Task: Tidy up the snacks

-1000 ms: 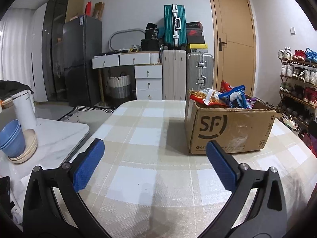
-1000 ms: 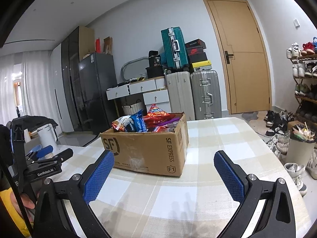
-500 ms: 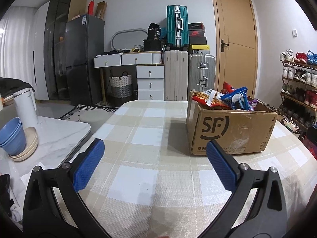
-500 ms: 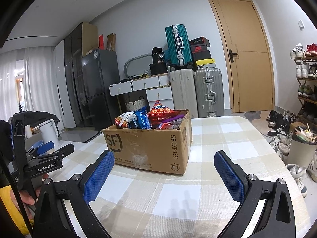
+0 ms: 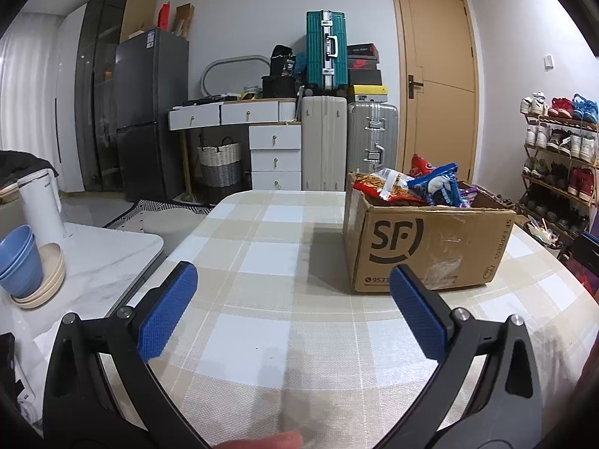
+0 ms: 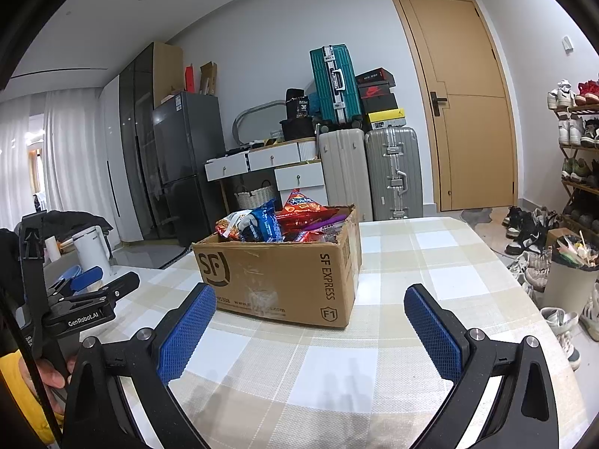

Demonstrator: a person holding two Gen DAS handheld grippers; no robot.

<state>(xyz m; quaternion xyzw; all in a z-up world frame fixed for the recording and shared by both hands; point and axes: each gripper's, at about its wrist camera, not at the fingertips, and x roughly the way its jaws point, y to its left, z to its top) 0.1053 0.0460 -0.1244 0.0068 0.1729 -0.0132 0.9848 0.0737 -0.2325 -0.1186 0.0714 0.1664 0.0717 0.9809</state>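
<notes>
Over the last second both views have drawn slightly nearer the cardboard box (image 5: 430,239), which sits on the checked tablecloth (image 5: 262,336) heaped with snack packets (image 6: 277,220). The left gripper (image 5: 292,299), with the box at its two o'clock, and the right gripper (image 6: 310,321), box at eleven o'clock, gape wide with nothing between their pads. This fits either approaching to unpack or standing by packed snacks.

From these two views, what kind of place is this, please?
Most likely a lived-in home, a dining area near the entrance: a checked tablecloth table, a fridge, stacked suitcases and a shoe rack beside the door.
</notes>
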